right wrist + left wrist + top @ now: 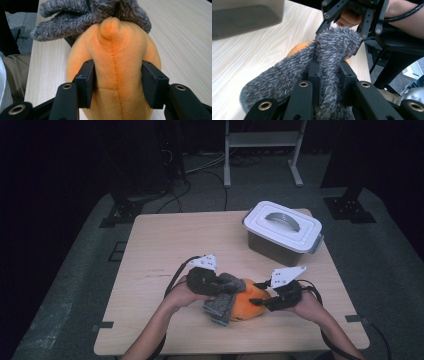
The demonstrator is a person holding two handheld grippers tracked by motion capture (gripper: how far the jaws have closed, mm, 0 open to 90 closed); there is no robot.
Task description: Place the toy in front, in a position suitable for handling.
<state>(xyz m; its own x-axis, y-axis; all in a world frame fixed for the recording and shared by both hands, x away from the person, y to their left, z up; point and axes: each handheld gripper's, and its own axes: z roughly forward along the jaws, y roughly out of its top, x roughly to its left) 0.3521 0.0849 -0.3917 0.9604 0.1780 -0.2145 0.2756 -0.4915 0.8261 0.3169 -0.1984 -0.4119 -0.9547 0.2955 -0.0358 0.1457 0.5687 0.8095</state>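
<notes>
Spanning near edge of wooden table: orange plush toy with grey furry cloth over its left end, long axis running left-right between hands. White-lidded box well apart, far right. Dark room, floor cables behind. Right hand-held gripper clamped on toy's orange body. Left hand-held gripper closed tight on cloth.
</notes>
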